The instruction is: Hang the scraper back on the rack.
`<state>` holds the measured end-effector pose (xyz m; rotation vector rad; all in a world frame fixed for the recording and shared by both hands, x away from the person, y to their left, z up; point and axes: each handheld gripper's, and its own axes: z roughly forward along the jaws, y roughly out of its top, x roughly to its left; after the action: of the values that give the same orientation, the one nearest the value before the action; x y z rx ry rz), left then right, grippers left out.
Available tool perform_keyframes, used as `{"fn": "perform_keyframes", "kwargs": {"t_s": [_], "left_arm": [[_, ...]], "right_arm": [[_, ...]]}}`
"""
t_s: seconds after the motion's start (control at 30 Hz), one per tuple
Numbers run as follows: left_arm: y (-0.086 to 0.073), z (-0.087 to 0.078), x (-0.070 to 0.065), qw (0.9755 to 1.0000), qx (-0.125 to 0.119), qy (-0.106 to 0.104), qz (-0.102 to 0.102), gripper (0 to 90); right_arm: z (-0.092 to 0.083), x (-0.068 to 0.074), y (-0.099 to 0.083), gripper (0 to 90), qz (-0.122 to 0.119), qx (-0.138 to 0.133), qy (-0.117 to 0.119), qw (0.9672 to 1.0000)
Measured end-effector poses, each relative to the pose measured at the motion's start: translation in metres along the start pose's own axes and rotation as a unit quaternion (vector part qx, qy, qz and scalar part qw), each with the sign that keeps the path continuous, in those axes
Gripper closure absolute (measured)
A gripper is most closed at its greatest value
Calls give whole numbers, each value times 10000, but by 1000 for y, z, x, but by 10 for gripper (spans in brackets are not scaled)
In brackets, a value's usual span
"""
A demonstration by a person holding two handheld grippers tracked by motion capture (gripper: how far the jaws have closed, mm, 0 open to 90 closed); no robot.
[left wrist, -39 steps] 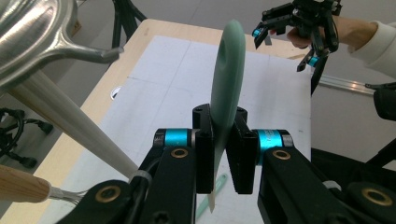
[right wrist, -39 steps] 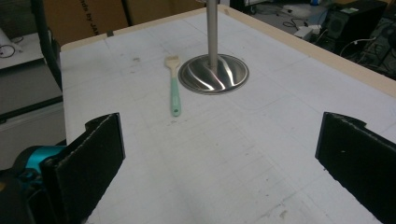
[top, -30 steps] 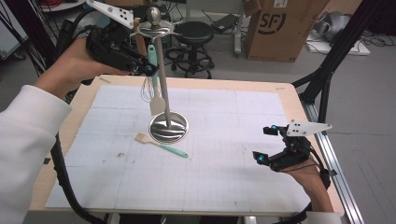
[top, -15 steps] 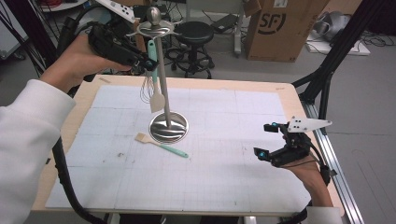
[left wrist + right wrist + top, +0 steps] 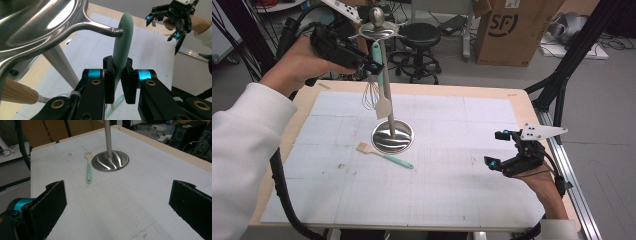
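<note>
White gridded counter (image 5: 452,200), boxes behind; my left tongs (image 5: 119,75) clamp the hanging green spatula handle (image 5: 122,45) near the far edge; my right tongs (image 5: 507,150) gape wide.

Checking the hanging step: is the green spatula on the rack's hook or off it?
On. The hook passes through the hole in the spatula handle, while the left claw is shut on the handle below.
</note>
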<state>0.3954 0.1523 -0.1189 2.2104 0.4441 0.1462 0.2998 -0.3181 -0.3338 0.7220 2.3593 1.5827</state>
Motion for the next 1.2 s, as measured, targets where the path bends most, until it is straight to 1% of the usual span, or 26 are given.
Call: {"fn": "perform_keyframes", "kwargs": {"t_s": [0.07, 0.13, 0.27, 0.3, 0.37, 0.53, 0.6, 0.67, 0.77, 0.87, 0.93, 1.0, 1.03, 1.07, 1.13, 1.2], "left_arm": [[0, 0, 0, 10000, -14, -25, -39, 823], [0, 0, 0, 10000, -6, 23, -27, 823], [2, 2, -1, 10000, -10, 14, -95, 823], [2, 2, -2, 10000, -9, 13, -89, 823], [3, 4, -3, 9999, -6, 87, -72, 823], [6, 9, -5, 9999, -7, 74, -74, 824], [7, 11, -3, 9999, 3, 128, -97, 824], [6, 12, -1, 9997, 22, 154, -163, 823], [3, 13, 0, 9998, -30, 126, -165, 823], [2, 12, -1, 9998, -55, 170, -114, 822], [1, 12, -1, 9998, -81, 197, -45, 820], [-1, 12, -1, 9995, -144, 257, 91, 813], [-3, 11, -2, 9994, -164, 294, 104, 807], [-4, 12, -1, 9995, -143, 274, 90, 793], [-6, 11, -2, 9993, -133, 296, 211, 757], [-7, 10, -4, 9992, -140, 311, 214, 730]], "right_arm": [[1, -1, 0, 5, -6, 20, 10, 10000], [1, -1, 0, 5, 0, 27, 8, 10000], [2, -2, 0, 5, 1, 18, 18, 10000], [3, -2, 0, 5, 8, 23, 12, 10000], [4, -2, 0, 5, 11, 27, 30, 10000], [5, -2, 0, 5, -7, 25, 29, 10000], [5, -2, 0, 5, 11, 34, 39, 10000], [5, -2, 0, 5, -14, 27, 39, 10000], [4, -3, 0, 5, 10, 23, 32, 10000], [4, -4, 0, 5, 3, 10, 21, 10000], [4, -4, 0, 5, 8, 7, 13, 10000], [3, -4, 0, 5, 22, 2, 9, 10000], [3, -3, 0, 5, 27, 1, 5, 10000], [3, -3, 0, 5, 9, -14, -4, 10000], [1, -3, 0, 5, 17, -29, -17, 10000], [1, -3, 0, 5, 22, -46, -18, 10000]]}}
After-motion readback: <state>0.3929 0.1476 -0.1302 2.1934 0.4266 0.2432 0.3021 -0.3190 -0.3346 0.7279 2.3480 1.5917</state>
